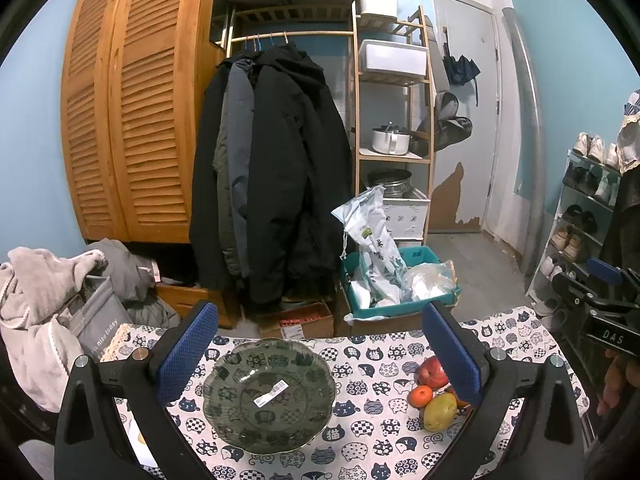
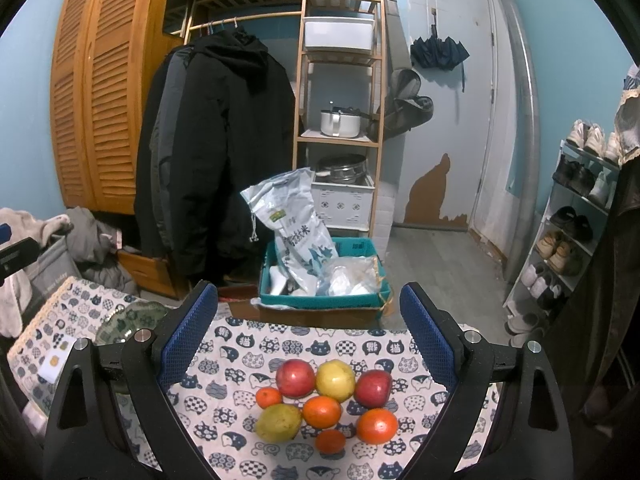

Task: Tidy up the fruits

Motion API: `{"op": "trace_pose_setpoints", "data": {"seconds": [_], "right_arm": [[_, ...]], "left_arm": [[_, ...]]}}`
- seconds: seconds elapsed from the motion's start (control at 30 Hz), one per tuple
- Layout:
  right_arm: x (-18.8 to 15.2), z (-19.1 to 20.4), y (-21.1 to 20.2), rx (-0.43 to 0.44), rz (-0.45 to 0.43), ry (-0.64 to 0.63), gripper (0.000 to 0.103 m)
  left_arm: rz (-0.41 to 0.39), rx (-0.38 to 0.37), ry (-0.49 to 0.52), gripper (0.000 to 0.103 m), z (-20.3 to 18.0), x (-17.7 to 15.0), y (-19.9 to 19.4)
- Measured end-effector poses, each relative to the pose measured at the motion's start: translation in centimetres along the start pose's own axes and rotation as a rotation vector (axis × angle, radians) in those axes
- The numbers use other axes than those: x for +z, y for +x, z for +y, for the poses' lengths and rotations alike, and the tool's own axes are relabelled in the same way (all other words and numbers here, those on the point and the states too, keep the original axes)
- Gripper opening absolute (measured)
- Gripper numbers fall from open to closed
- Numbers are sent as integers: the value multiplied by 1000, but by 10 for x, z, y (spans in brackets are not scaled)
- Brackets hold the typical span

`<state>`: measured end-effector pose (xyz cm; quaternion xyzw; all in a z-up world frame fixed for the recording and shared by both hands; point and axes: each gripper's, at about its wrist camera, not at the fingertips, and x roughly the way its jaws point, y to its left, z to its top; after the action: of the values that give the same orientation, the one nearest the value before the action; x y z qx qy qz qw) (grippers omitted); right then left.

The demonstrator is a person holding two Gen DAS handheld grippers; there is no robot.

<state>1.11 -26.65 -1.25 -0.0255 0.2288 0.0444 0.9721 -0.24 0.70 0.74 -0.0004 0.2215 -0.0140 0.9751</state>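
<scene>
On the cat-print tablecloth (image 2: 240, 344) a tight cluster of fruit lies directly ahead of the right gripper (image 2: 308, 344), whose blue pads stand wide apart with nothing between them. Two red apples (image 2: 295, 377), a yellow apple (image 2: 335, 380), a greenish pear (image 2: 278, 422) and several oranges (image 2: 321, 411) sit touching or just beside one another. To the left, the green glass plate (image 1: 224, 376), bare except for a barcode sticker (image 1: 272, 393), lies in front of the left gripper (image 1: 320, 356), which is likewise fully open and holding nothing. Because the fruits crowd together, closing on one would likely nudge its neighbours, and the round oranges nearest the table's near edge could roll off. A smooth apple may also slip from the pads if pinched off-centre. The plate's shallow scalloped rim would, I judge, do little to stop fruit set down carelessly.
</scene>
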Motion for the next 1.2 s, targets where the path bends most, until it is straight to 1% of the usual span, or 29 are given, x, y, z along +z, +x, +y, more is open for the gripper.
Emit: {"op": "trace_pose_setpoints", "data": {"seconds": [0.33,1.2], "right_arm": [[1,0,-1,-2,0,-1,91],[1,-1,-2,-2,-2,-4,91]], "left_arm": [[2,-1,0,103,-1,4,-1],[-1,-1,-1,103,-3,0,0]]}}
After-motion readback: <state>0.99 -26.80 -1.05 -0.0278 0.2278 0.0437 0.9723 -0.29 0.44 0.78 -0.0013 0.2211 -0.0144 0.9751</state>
